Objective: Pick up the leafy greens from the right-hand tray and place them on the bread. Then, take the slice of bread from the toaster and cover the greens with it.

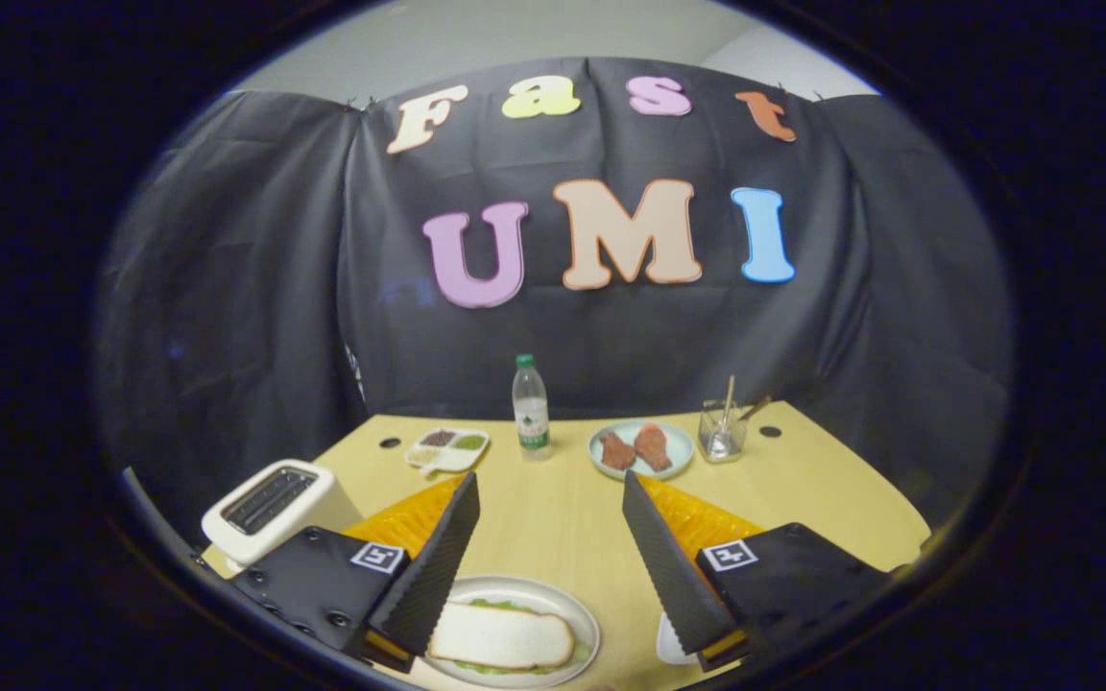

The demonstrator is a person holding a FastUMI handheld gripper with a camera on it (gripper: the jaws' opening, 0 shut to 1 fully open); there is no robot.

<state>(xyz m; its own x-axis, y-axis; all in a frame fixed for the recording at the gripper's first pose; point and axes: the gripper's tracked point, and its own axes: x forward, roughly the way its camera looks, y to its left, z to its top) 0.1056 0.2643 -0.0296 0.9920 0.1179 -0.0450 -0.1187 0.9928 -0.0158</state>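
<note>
My gripper [551, 489] is open above the yellow table, nothing between its fingers. Below the left finger [438, 557] sits a white plate [572, 605] with a slice of bread [500, 636] lying on top. Green leaves [505, 605] peek out from under that slice at its far and near edges. The white toaster [275, 507] stands to the left, beyond the left finger; its slots look dark and I see no bread in them. A small part of a white tray [666, 645] shows under the right finger [668, 561].
At the back of the table stand a divided white dish [447, 448] with dark and green fillings, a water bottle [531, 408], a pale blue plate [673, 440] with two brown pieces, and a glass [722, 432] holding sticks. The table's right edge [899, 518] curves close by.
</note>
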